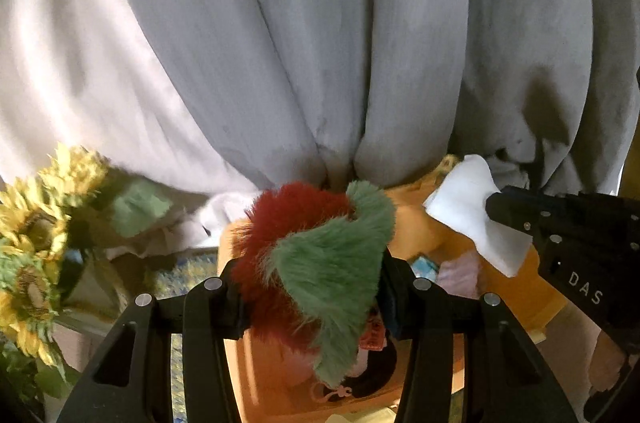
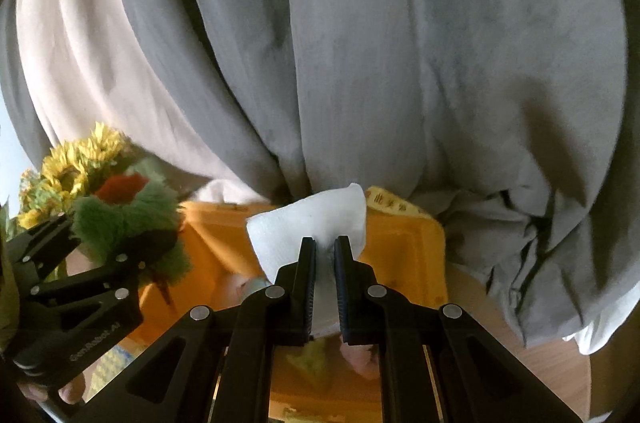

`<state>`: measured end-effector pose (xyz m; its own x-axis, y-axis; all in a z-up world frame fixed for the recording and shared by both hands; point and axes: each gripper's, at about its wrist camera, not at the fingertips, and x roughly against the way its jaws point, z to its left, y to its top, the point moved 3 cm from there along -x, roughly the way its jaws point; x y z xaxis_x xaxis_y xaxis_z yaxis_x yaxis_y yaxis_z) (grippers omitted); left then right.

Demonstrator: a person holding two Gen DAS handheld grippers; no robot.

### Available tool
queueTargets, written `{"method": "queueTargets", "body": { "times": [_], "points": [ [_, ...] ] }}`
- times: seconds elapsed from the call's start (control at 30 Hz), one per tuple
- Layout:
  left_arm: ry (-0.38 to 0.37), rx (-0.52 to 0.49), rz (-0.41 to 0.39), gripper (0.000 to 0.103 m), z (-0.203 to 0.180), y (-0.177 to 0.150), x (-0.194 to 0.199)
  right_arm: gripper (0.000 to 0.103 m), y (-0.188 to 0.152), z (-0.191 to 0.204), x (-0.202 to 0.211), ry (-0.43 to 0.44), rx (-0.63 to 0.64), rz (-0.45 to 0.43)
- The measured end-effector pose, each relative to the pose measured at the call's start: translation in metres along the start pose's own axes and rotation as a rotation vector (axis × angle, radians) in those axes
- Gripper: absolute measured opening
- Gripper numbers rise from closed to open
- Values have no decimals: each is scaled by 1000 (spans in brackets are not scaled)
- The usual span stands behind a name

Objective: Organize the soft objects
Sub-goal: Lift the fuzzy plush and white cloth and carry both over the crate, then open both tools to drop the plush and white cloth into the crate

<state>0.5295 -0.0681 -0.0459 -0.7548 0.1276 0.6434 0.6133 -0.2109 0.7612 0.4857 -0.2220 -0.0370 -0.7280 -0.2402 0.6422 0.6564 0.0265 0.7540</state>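
Observation:
My left gripper [image 1: 310,287] is shut on a furry red and green plush toy [image 1: 320,255], which bulges up between its fingers and hangs below them. In the right wrist view the same plush toy [image 2: 128,219] and the left gripper [image 2: 100,255] sit at the left. The right gripper [image 2: 324,247] is shut on a white soft cloth pad [image 2: 312,223]. That pad [image 1: 472,207] pokes out of the right gripper [image 1: 500,207] at the right of the left wrist view. Both loads hover over an orange bin [image 2: 400,243] that holds several small soft items.
Grey curtains [image 1: 320,43] hang close behind the orange bin [image 1: 412,223], with a pale curtain [image 1: 72,63] at the left. Artificial sunflowers [image 1: 36,223] stand to the left of the bin. A wooden floor [image 2: 540,363] shows at the lower right.

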Motion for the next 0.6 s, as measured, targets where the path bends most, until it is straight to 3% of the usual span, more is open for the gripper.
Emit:
{"method": "queueTargets", "body": {
  "times": [0.6],
  "points": [
    [-28,-51,231,52,-7,-26,-65,12,-17,-7,-61,-5,24,209]
  ]
}}
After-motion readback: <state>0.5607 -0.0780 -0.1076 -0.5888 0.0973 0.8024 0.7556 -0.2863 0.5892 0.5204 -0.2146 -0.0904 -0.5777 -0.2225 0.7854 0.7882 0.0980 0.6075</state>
